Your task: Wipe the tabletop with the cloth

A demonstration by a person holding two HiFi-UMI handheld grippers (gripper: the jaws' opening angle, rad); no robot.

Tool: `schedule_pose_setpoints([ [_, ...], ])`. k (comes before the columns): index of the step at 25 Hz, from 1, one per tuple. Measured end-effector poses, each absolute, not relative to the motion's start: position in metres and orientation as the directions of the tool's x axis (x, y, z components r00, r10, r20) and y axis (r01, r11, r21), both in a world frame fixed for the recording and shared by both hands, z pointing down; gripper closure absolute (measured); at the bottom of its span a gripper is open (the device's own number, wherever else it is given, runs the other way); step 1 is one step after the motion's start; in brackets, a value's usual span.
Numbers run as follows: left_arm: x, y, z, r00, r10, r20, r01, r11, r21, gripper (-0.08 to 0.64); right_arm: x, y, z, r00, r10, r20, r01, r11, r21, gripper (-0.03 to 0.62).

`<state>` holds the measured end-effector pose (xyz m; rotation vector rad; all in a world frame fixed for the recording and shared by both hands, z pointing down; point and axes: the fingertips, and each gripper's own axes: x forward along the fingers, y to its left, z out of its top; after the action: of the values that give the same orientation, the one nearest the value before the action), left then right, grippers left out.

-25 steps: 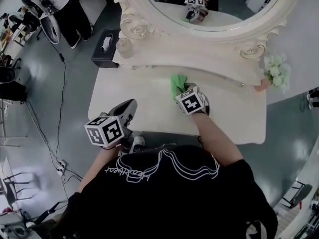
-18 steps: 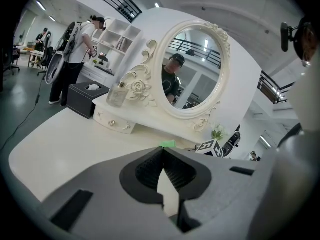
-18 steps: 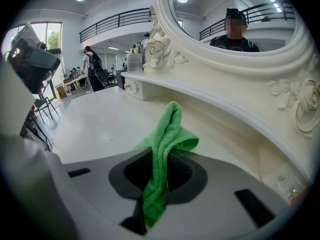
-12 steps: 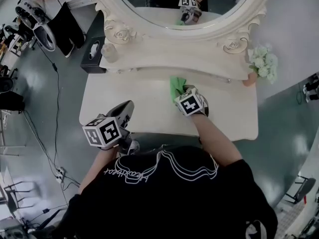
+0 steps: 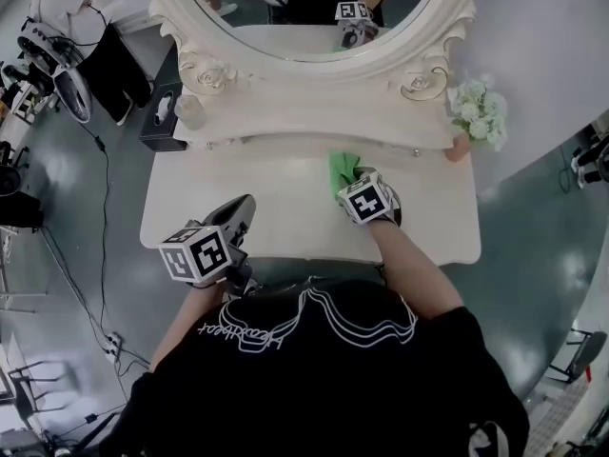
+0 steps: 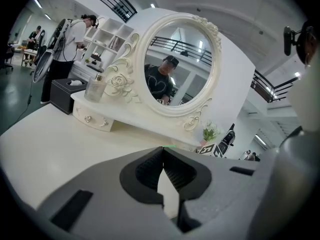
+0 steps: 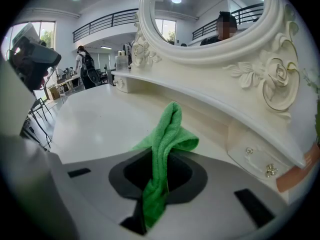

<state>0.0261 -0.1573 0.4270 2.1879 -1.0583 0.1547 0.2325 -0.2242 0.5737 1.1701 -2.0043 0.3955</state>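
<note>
A green cloth lies bunched on the cream tabletop close to the mirror's base. My right gripper is shut on the cloth, which sticks out forward past the jaws onto the table. My left gripper hangs over the table's front left edge, shut with nothing between its jaws. A thin sliver of the green cloth shows just beyond its tips in the left gripper view.
An ornate oval mirror on a raised shelf with small drawers backs the table. A clear bottle and a black tissue box stand at the left, white flowers at the right. A cable runs across the floor at left.
The head camera has shifted, so the table sits lower left in view. Both grippers keep about the same places on the table, the right one still holding the cloth.
</note>
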Motion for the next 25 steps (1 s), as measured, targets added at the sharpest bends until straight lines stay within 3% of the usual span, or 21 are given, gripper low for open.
schedule_pose_setpoints([
  [25, 0.062, -0.133, 0.431, 0.706, -0.592, 0.39, -0.693, -0.462, 0.553, 0.557, 0.354, -0.191, 0.574, -0.132, -0.651, 0.747, -0.929, 0.344, 0.136, 0.538],
])
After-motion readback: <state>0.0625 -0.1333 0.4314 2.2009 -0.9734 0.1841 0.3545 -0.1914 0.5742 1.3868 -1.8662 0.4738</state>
